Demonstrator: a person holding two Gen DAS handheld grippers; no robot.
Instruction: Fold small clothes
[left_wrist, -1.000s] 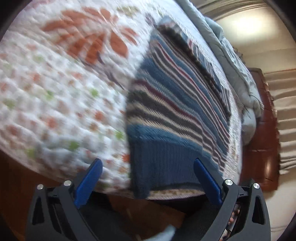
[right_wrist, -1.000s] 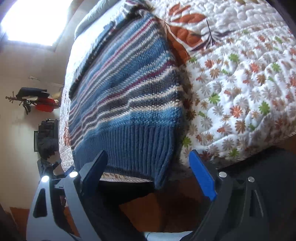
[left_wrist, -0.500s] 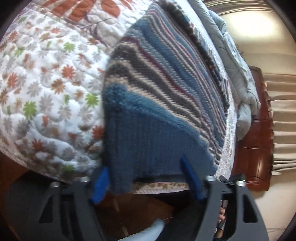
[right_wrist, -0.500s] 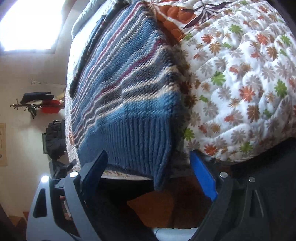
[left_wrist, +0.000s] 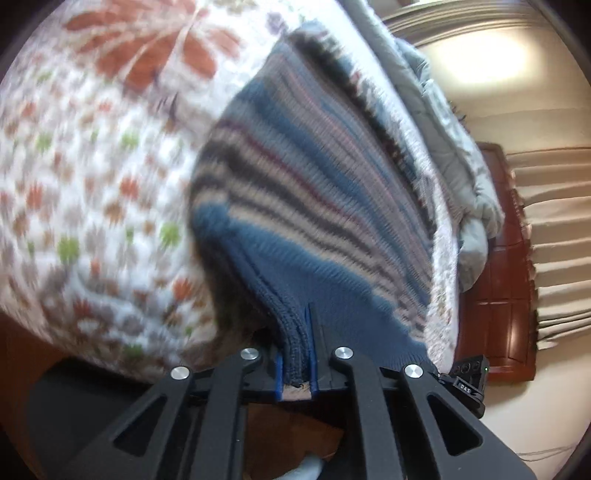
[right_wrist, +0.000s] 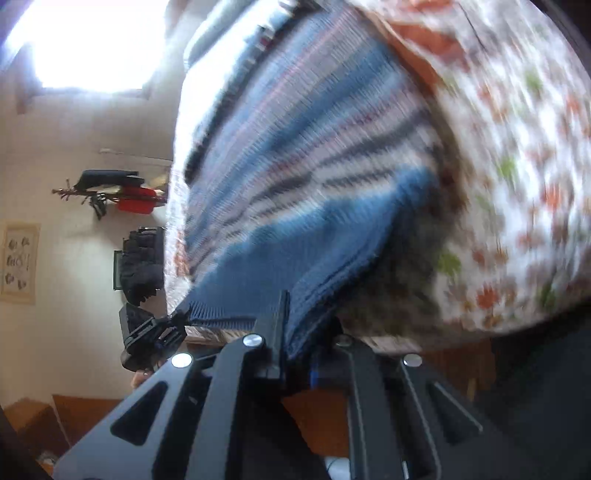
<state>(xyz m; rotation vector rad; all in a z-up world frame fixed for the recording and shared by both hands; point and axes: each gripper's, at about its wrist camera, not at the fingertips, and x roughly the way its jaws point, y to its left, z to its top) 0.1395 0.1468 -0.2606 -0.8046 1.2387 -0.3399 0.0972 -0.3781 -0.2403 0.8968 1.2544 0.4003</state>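
A blue knitted sweater with cream, grey and maroon stripes lies flat on a floral quilt, its ribbed blue hem hanging at the bed's near edge. My left gripper is shut on the hem's left corner, with the doubled knit pinched between its blue pads. In the right wrist view the same sweater runs away from me, and my right gripper is shut on the hem's right corner. Each gripper shows in the other's view: the left gripper and the right gripper. The hem stretches between them.
A grey duvet is bunched along the far side of the bed. Beyond it are a dark wooden panel and beige curtains. The right wrist view shows a bright window and a coat rack by the wall.
Both grippers went from wide open around the hem corners to shut on them. The hem has lifted and bunched at each grip.
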